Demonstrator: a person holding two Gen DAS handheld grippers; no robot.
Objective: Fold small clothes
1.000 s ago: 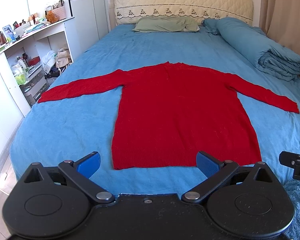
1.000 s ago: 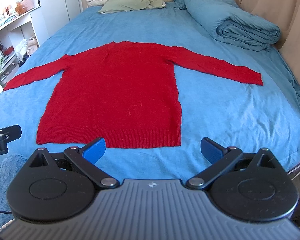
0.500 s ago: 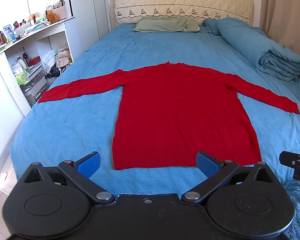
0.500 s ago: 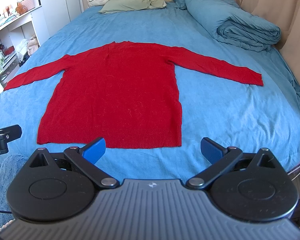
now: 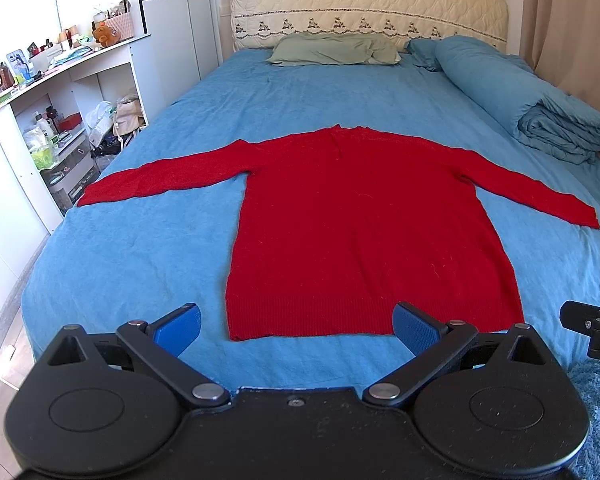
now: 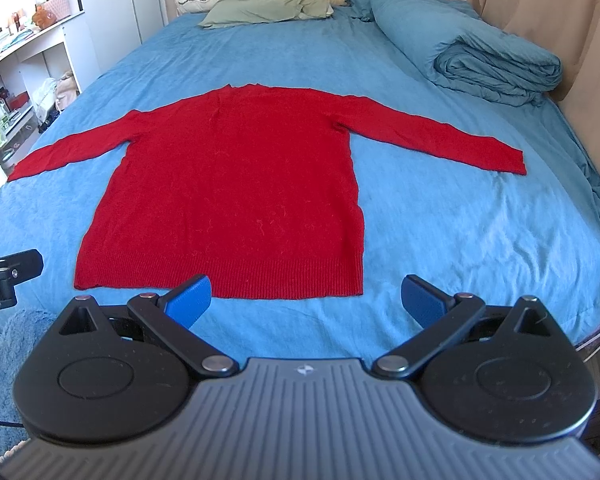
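Two grippers hang at the foot of the bed (image 5: 120,248), both empty with their blue pads spread wide, and one red sweater (image 5: 360,224) lies flat on the blue cover ahead of them. It lies with its ribbed hem nearest the grippers and its neckline pointing away toward the headboard, so the body's long axis runs straight out from the person; the two sleeves stretch out sideways, roughly across that axis.

The left gripper (image 5: 296,322) sits just short of the hem, its pads framing the hem's left and middle part, and the hem's left corner lies between them. The right gripper (image 6: 306,294) frames the hem's right corner (image 6: 356,286), with its left pad over the ribbing and its right pad over bare cover. Neither touches the knit.

The left sleeve (image 5: 160,178) runs out toward the edge of the bed by the white shelves (image 5: 76,80), and its cuff lies well apart from the left gripper, up and to the left. The right sleeve (image 6: 440,138) reaches toward the rolled blue duvet (image 6: 488,56), its cuff well away from the right gripper.

No fold has been made, by the look of it. Each sleeve falls naturally to the gripper on its own side, and each would travel forward and outward to reach a cuff, then bring it inward across the body.
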